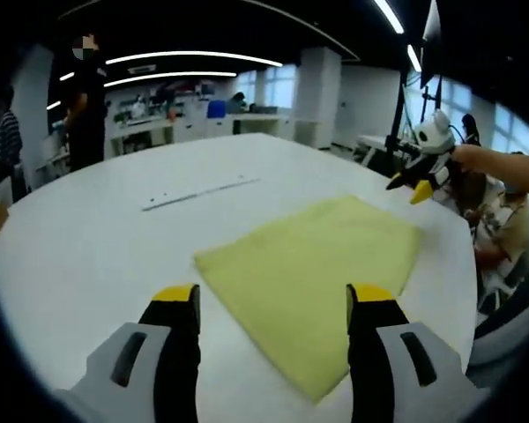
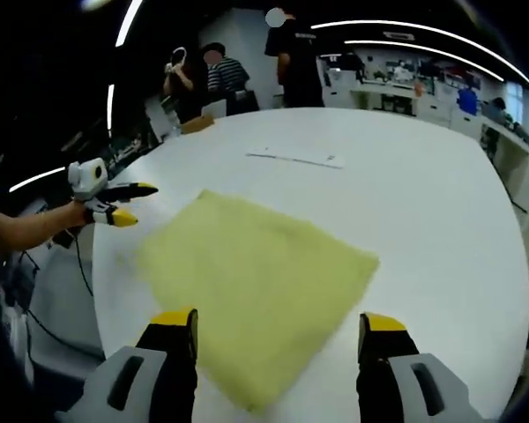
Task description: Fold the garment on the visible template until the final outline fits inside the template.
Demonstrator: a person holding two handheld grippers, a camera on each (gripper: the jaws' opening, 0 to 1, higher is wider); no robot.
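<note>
Yellow garment (image 1: 313, 278) folded flat on white desk (image 1: 115, 238), left claw (image 1: 273, 304) wide open and empty above its edge, right claw (image 2: 278, 330) likewise open, empty.

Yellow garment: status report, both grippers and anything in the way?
Left gripper open, empty. Right gripper open, empty. Yellow garment flat on the white table, untouched by either. Nothing on the cloth.

Yellow garment (image 1: 313, 286) lay flat on white counter (image 1: 115, 238), left gripper (image 1: 274, 304) jaws apart at 6 o'clock, right gripper (image 1: 419, 181) at 2 o'clock
</note>
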